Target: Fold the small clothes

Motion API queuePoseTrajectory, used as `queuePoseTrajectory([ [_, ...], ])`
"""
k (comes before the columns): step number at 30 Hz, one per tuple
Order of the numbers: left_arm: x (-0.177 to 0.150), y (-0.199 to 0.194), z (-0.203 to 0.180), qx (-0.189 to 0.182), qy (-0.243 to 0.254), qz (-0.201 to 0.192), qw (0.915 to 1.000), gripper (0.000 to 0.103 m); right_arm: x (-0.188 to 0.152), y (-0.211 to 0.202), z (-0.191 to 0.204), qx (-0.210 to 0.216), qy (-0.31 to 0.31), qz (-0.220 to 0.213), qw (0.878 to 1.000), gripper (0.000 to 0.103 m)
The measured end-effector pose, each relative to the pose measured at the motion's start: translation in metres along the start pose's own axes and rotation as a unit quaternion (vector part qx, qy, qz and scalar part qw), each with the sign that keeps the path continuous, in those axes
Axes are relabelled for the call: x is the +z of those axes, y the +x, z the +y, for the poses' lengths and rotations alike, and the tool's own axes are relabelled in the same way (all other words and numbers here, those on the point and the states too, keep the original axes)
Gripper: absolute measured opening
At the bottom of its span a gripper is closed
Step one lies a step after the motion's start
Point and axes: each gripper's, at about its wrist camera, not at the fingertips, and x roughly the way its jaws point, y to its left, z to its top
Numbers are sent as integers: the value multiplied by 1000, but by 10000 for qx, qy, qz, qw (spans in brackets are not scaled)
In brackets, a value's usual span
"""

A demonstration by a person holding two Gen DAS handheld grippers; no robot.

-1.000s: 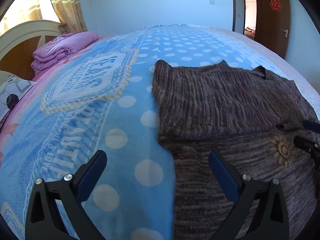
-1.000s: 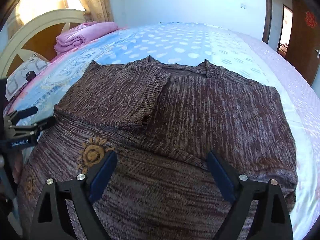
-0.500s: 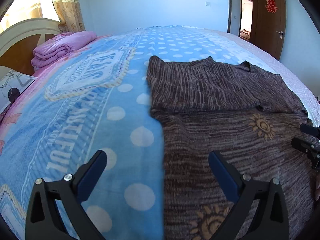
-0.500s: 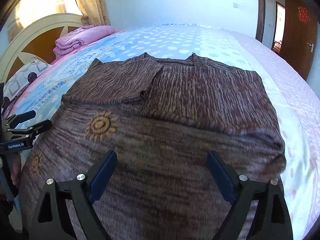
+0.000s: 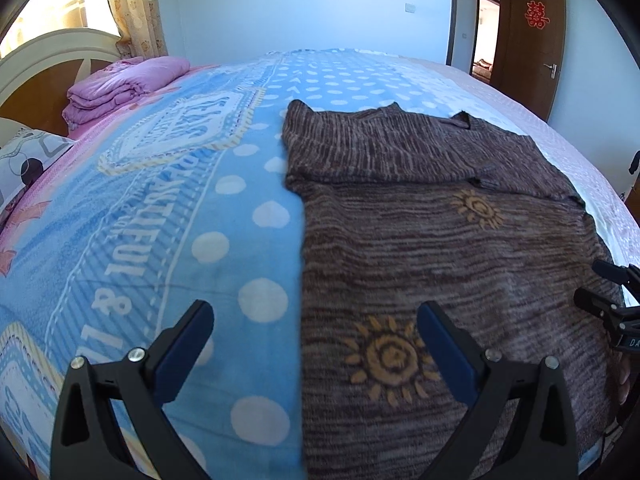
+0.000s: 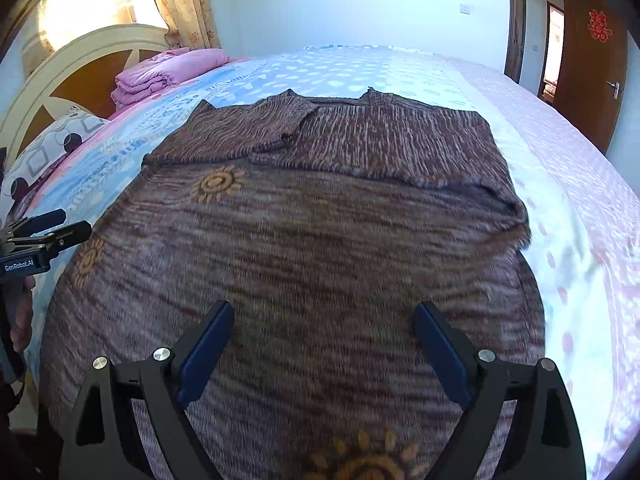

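Both sets of fingers are spread wide rn, nothing pinched in either. My left gripper (image 5: 312,344) hangs over the sweater's left side edge, so one pad is above bare blanket and the other is above knit, w/ a yellow sun motif (image 5: 388,360) sitting between them. My right gripper (image 6: 324,344) is over the middle of the body, more toward the sweater's right side, wool under both pads.

The brown sweater (image 6: 304,248) lies flat on the bed (image 5: 132,248), long axis running straight away from me: hem end nearest the fingers, collar (image 6: 340,100) at the far end toward the far edge of the bed. Both sleeves look already folded in across the chest, so imo what's left is the lengthwise fold.

That's the relation the next move hangs on: the hem is on my side and lower than the fingers, partly out of frame, so I can't tell exactly where it ends. I'd guess each gripper needs to drop back and down to a hem corner, left on the left one, right on the right one, and neither is clearly closer. Then carry it forward along that axis to the collar.

Further out: pink folded bedding (image 5: 120,88) by the headboard (image 6: 80,72), well apart from everything.
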Motion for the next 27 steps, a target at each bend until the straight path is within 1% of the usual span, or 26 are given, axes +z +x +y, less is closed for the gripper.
queuePoseTrajectory([
  [4, -13, -11, -4, -128, 46, 70, 9999, 103, -10, -9, 4, -69, -115, 44, 9999, 92],
  [9, -31, -22, -13, -200, 324, 172, 9991, 103, -25, -20, 2, -7, -103, 153, 9998, 92],
  [15, -49, -31, -23, -304, 537, 313, 9976, 102, -42, -29, 10, -174, -321, 249, 9990, 92],
  [18, -57, -36, -26, -334, 570, 419, 9969, 100, -51, -35, 12, -234, -371, 223, 9988, 92],
  [20, -62, -38, -27, -341, 612, 496, 9963, 100, -57, -39, 13, -279, -363, 189, 9988, 92],
  [24, -76, -47, -27, -352, 716, 621, 9949, 100, -72, -50, 10, -225, -249, 226, 9992, 92],
  [27, -83, -50, -25, -351, 688, 654, 9949, 100, -81, -54, 9, -294, -327, 260, 9987, 92],
])
